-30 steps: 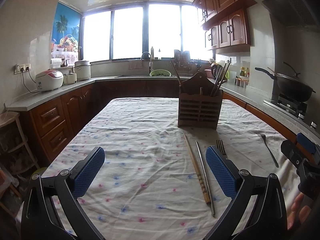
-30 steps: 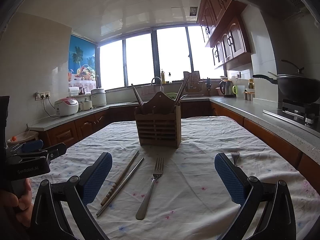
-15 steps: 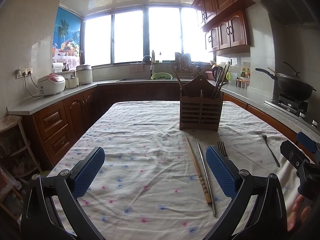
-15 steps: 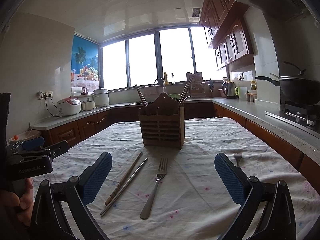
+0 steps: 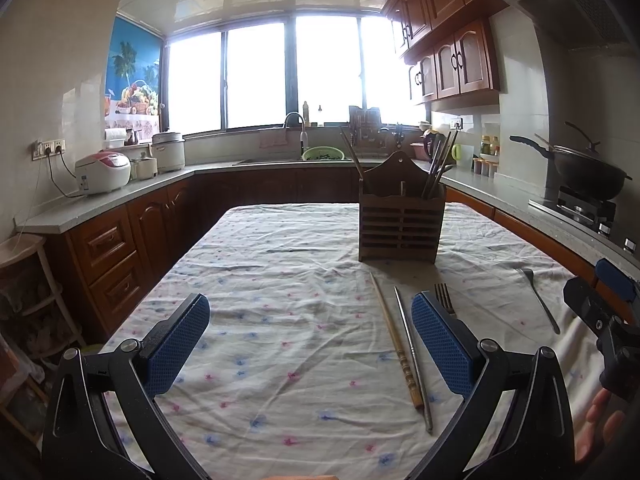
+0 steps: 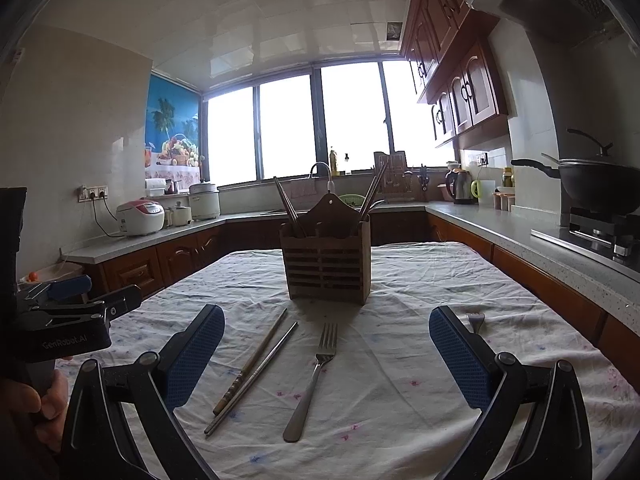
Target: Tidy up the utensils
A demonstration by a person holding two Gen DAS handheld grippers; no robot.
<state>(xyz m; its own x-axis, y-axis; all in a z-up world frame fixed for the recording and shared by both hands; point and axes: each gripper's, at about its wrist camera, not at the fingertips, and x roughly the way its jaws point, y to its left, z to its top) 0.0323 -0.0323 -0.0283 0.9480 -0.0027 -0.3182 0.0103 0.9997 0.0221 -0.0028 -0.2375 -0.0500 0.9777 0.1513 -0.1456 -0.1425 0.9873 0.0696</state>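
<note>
A slatted wooden utensil holder (image 5: 401,224) (image 6: 326,264) stands upright on the cloth-covered table, with several chopsticks sticking out of it. In front of it lie a wooden chopstick (image 5: 396,340) (image 6: 252,360), a metal chopstick (image 5: 414,360) (image 6: 256,376) and a steel fork (image 6: 314,380); only the fork's tines (image 5: 443,298) show past my left finger. A second fork (image 5: 538,300) (image 6: 475,319) lies to the right. My left gripper (image 5: 310,344) is open and empty above the table's near end. My right gripper (image 6: 326,354) is open and empty above the first fork.
The table carries a white flowered cloth (image 5: 280,280). Counters run round the room with a rice cooker (image 5: 103,172), a sink (image 5: 296,156) and a wok (image 5: 588,172) on the stove at the right. A stool (image 5: 24,280) stands at the left.
Both grippers have tilted up slightly and eased toward the holder, so the holder and utensils sit a little lower in both views. Both stay open. No utensil has moved.
</note>
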